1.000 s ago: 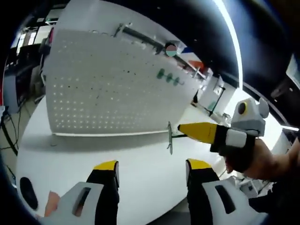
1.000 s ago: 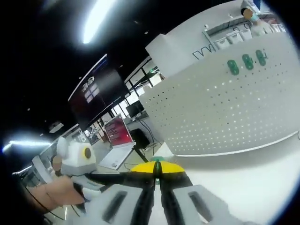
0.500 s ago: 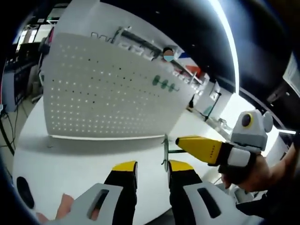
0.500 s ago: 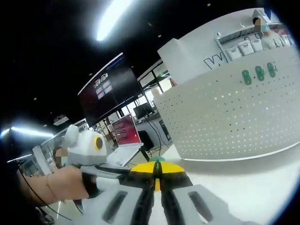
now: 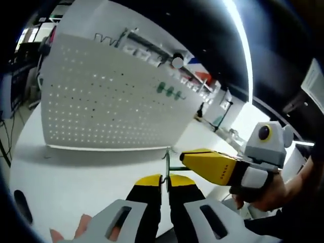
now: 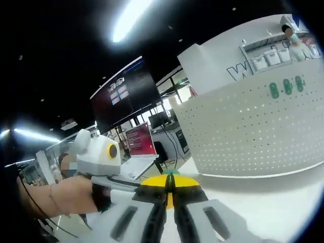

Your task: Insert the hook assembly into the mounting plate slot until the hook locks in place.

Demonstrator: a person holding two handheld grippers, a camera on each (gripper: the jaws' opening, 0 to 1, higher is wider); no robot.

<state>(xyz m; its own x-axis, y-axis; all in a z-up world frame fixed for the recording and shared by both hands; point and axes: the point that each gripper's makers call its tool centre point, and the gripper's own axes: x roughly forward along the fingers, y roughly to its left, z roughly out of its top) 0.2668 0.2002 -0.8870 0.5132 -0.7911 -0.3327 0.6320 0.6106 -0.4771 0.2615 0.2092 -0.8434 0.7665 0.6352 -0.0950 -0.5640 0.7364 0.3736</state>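
Observation:
In the left gripper view, a thin metal mounting plate (image 5: 166,161) stands edge-on above the white table (image 5: 76,172). My left gripper (image 5: 165,180) is shut on its lower edge. A green hook rod (image 5: 175,168) reaches the plate from the right, held by my right gripper (image 5: 185,156), which is shut on it. In the right gripper view, the right gripper (image 6: 170,183) has its yellow tips pressed together on the green hook piece (image 6: 170,173). The left gripper (image 6: 129,183) comes in from the left in a hand; the plate is hidden behind the jaws.
A tall white pegboard (image 5: 111,101) (image 6: 253,131) stands on the table behind the parts, with three green pieces (image 5: 169,91) (image 6: 287,87) near its top. Behind are monitors (image 6: 139,139), shelving, and a person (image 5: 177,62) in the background.
My left gripper's jaws went from wide open to shut around the plate. The right gripper with the hook came closer to the left gripper.

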